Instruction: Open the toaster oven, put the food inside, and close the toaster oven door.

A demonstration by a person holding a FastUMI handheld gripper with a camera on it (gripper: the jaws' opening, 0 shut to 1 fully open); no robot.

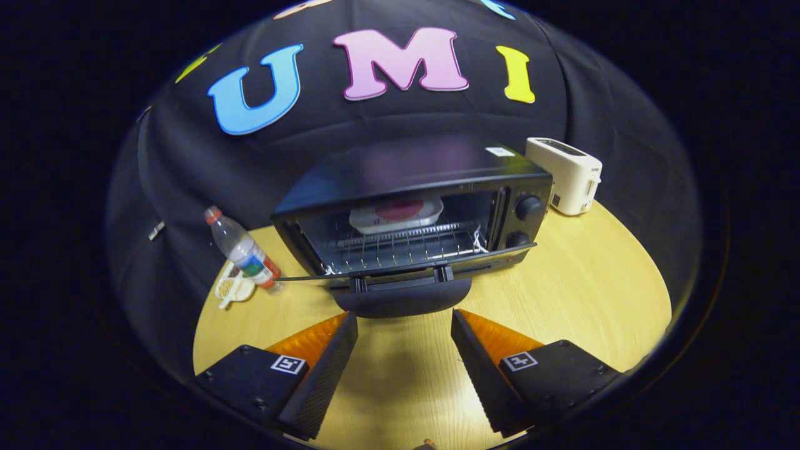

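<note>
Fingers (404,340) spread and empty just short of the toaster oven (412,212), door (400,294) down, food (395,214) on the rack beyond; lift the door handle squarely upward to shut it

No wording can be read anywhere. The small white sticker (500,151) on the black toaster oven's (412,212) top and the coloured label on the clear plastic bottle (242,249) are too small to make out.
</note>
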